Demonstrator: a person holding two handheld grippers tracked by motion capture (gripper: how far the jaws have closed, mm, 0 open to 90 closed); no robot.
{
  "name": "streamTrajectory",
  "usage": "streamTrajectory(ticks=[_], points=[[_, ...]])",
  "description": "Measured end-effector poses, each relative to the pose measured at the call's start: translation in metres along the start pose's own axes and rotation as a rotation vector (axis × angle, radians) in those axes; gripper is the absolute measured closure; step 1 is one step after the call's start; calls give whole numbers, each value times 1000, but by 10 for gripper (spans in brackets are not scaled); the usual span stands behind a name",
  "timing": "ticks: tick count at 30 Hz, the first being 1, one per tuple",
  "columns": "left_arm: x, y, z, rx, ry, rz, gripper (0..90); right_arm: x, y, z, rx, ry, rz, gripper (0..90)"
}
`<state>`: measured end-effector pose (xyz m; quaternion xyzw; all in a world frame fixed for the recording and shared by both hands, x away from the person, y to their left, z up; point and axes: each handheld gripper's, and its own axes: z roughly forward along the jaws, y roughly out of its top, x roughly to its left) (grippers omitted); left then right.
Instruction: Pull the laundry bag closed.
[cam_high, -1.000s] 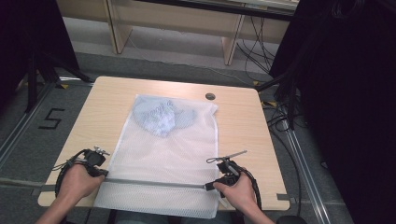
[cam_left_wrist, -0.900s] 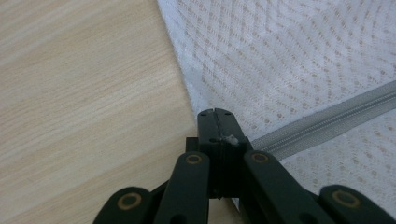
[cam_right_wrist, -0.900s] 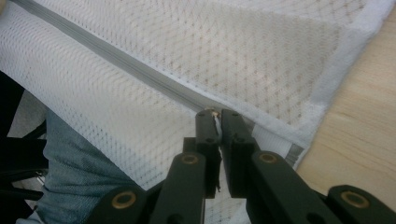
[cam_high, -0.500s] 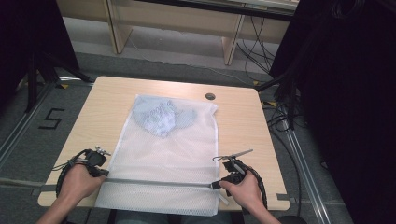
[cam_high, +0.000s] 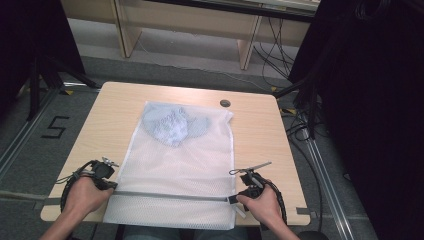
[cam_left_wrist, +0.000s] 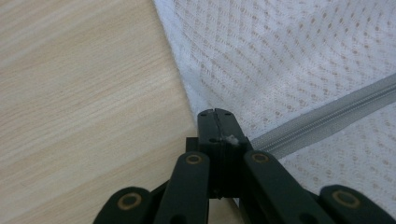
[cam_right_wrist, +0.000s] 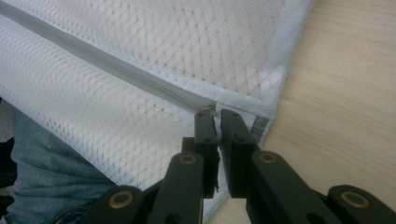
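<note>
Pinching mesh bag (cam_high: 175, 170) zipper (cam_high: 170, 195) ends, left tool (cam_left_wrist: 215, 114), right tool (cam_right_wrist: 217, 116) slightly parted

Wooden table (cam_high: 115, 107), its round grommet (cam_high: 225, 103), painted floor numeral (cam_high: 54, 127).

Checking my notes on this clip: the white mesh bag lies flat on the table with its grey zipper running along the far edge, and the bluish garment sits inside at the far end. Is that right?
Not quite. The grey zipper runs across the near end of the white mesh bag, between the person's two hands, not along the far edge; the high view shows it. The bluish garment inside at the far end and the bag lying flat on the table are as you noted.
</note>
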<state>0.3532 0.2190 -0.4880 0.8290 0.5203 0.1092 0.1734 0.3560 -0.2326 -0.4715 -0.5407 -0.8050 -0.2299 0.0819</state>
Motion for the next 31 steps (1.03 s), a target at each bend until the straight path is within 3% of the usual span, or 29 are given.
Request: streamTrajectory(ticks=[1,3,4,5,6,7,8,15,16,17,18,19,21,23,24,26,27,28,31], points=[[1,-1,1,-10,-5,1,898,4,0,-2,22,-2,50,853],[1,-1,0,-12,-1,0,896,-1,-1,-1,-29,11,-9,786],[1,-1,0,-14,2,3,894,2,-1,-3,-12,15,60,763],[1,-1,1,-20,0,-3,892,-2,-1,-2,-59,26,19,743],[-1,-1,2,-38,-2,-27,890,-2,-2,-5,-39,19,47,723],[2,0,0,-24,-2,-8,885,-6,-2,-5,-71,21,0,702],[2,-1,-1,-39,0,-14,876,-6,-1,-6,-103,28,24,677],[5,-1,-9,-109,-2,-51,799,-17,3,-20,-212,-16,21,585],[5,-1,-9,-130,-11,-69,783,-15,3,-22,-220,-7,59,576],[6,-1,-11,-128,-16,-65,764,-17,3,-24,-237,-8,45,564],[6,-1,-12,-167,-13,-78,750,-18,3,-24,-242,-11,43,556],[6,-1,-12,-167,-13,-78,731,-23,4,-25,-258,-33,11,547],[6,-1,-16,-207,-23,-101,696,-25,4,-27,-263,-50,15,540],[7,-2,-18,-211,-32,-99,675,-29,3,-30,-251,-75,34,533],[6,-3,-17,-252,-49,-125,666,-30,3,-31,-247,-87,39,530],[7,-5,-19,-263,-47,-116,648,-30,2,-32,-257,-94,77,527],[8,-5,-19,-276,-56,-124,639,-33,1,-32,-285,-111,44,526],[8,-6,-19,-287,-58,-132,627,-34,1,-34,-261,-109,66,523],[10,-8,-21,-304,-67,-137,598,-40,-1,-34,-287,-102,30,522]])
